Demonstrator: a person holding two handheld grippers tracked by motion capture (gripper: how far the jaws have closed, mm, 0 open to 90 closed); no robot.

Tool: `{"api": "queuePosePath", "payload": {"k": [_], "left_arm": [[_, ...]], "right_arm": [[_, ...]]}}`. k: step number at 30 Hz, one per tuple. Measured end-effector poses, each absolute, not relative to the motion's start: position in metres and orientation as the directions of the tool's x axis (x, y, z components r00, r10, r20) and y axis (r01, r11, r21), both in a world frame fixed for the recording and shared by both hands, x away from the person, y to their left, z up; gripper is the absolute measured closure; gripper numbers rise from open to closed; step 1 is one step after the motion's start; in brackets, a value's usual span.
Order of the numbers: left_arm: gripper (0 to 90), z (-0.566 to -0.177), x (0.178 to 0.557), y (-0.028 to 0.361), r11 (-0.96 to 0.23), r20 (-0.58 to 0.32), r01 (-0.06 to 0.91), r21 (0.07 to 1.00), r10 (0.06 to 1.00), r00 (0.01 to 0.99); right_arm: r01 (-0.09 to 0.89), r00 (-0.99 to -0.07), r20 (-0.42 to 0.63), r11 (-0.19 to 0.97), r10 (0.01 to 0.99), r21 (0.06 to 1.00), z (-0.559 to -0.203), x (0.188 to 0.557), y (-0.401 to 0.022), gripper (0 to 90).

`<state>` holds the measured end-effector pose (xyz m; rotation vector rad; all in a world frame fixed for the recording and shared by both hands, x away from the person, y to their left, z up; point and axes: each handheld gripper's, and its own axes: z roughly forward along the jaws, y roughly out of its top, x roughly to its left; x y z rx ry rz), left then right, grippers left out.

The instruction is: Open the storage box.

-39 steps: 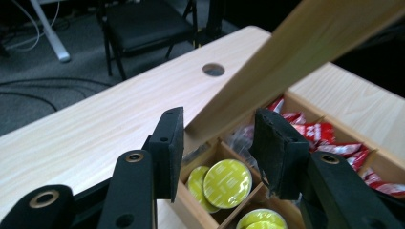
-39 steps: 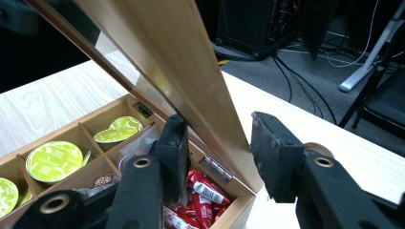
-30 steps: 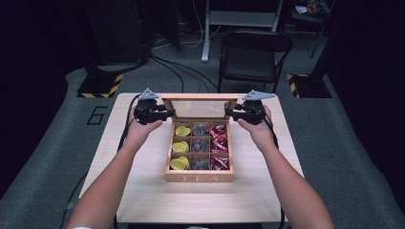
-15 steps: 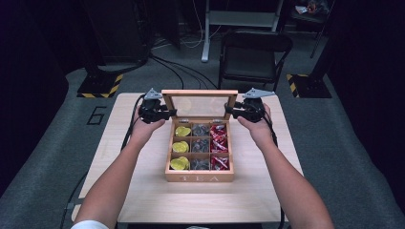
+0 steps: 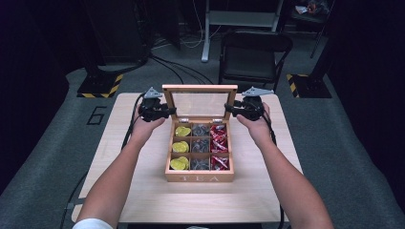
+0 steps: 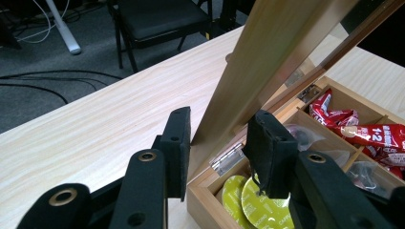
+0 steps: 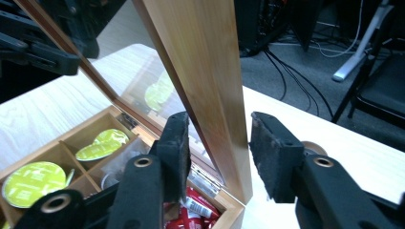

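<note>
A wooden tea box [image 5: 199, 179] stands mid-table, its glass-paned lid [image 5: 199, 102] raised upright. Its compartments hold yellow capsules [image 5: 180, 147], grey pods [image 5: 200, 145] and red packets [image 5: 218, 143]. My left gripper [image 5: 153, 109] is at the lid's left side. In the left gripper view it [image 6: 222, 129] is open, and the lid's side edge [image 6: 267, 52] runs between the jaws. My right gripper [image 5: 246, 107] is at the lid's right side. It [image 7: 219, 126] is also open, straddling the lid's other edge [image 7: 200, 62], with a gap beside the outer jaw.
The light wooden table [image 5: 143, 191] has bare surface on both sides of the box and in front of it. A black folding chair [image 5: 255, 55] stands just beyond the far edge. Cables [image 5: 176, 71] lie on the floor behind.
The lid has swung from leaning back to upright. Both grippers stayed at its side edges and moved with it.
</note>
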<state>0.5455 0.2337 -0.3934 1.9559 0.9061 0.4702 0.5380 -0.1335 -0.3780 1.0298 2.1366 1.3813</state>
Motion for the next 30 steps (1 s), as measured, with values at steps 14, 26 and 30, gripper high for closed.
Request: {"api": "queuePosePath", "payload": {"k": [14,26,30], "left_arm": [[62.1,-0.394,0.552,0.235,-0.298,-0.058,0.427,0.854,0.761,0.647],[62.5,-0.394,0.555,0.234,-0.276,-0.072,0.433,0.858,0.770,0.634],[62.4,-0.394,0.555,0.234,-0.271,-0.077,0.440,0.856,0.775,0.627]], "right_arm": [[0.413,-0.639,0.073,0.261,0.765,0.873,-0.396,0.550,-0.129,53.8],[0.431,-0.636,0.081,0.266,0.768,0.862,-0.409,0.562,-0.129,61.7],[0.427,-0.645,0.076,0.276,0.761,0.861,-0.409,0.563,-0.130,63.0]]}}
